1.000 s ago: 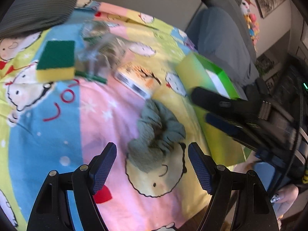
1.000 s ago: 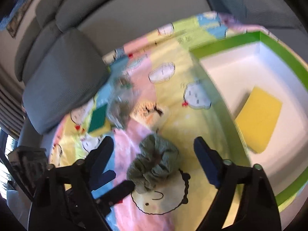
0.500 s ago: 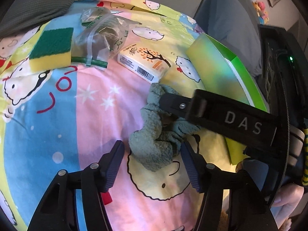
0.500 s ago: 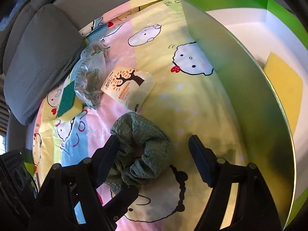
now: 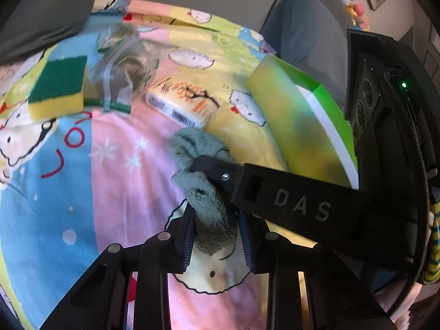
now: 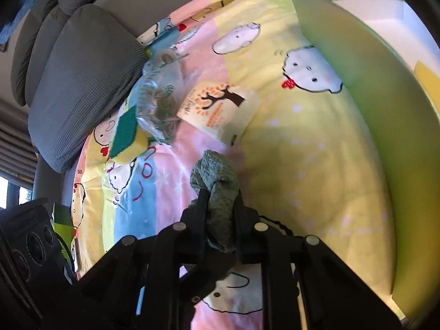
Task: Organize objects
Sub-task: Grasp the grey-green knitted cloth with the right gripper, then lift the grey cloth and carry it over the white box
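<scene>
A crumpled grey-green cloth [image 5: 198, 148] [image 6: 217, 170] lies on the cartoon-print bedspread [image 5: 115, 181]. My left gripper [image 5: 216, 214] is shut on its near end, with fabric bunched between the pads. My right gripper [image 6: 220, 196] is shut on the same cloth. In the left wrist view, one of the right gripper's fingers [image 5: 275, 189] crosses in from the right and presses into the cloth's middle. The green box [image 5: 297, 126] [image 6: 357, 96] stands open just right of the cloth, with a yellow sponge [image 6: 429, 79] inside.
Behind the cloth lie a tissue pack [image 5: 184, 101] [image 6: 220, 110], a clear plastic bag [image 5: 123, 63] [image 6: 159, 104] and a green-and-yellow sponge [image 5: 57, 88] [image 6: 128, 134]. A grey cushion [image 6: 77, 77] borders the bedspread at the far left.
Both grippers stood open around the cloth a second ago; both have since shut on it. The right gripper came down and in over the cloth.
</scene>
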`<state>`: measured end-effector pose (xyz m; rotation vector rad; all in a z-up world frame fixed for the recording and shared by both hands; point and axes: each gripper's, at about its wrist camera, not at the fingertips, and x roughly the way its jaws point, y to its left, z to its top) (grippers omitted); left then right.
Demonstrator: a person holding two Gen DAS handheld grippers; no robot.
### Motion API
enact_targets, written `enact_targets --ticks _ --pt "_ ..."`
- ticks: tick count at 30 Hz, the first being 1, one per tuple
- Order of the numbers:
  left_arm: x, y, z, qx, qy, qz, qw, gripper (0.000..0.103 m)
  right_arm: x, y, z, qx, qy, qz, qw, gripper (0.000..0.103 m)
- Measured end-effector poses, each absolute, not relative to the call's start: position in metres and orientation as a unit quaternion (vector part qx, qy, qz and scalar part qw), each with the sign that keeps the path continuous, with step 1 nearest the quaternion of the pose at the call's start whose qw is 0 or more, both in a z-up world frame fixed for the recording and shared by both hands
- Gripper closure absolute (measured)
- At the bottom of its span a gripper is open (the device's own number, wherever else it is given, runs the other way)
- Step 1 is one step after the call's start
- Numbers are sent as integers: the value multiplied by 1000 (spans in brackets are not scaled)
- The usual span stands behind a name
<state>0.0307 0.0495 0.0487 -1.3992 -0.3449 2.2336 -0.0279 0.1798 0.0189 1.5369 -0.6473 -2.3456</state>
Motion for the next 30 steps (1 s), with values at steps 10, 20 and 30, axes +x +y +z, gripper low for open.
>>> enact_targets --ticks 10,20,30 --pt "39 52 81 -448 -113 850 253 73 -11 186 53 462 -230 -844 147 87" --pt "49 57 107 -393 -100 877 256 73 3 191 80 398 -232 -873 160 85" --pt "53 58 112 -383 -101 880 261 73 7 193 86 383 -226 -882 158 85"
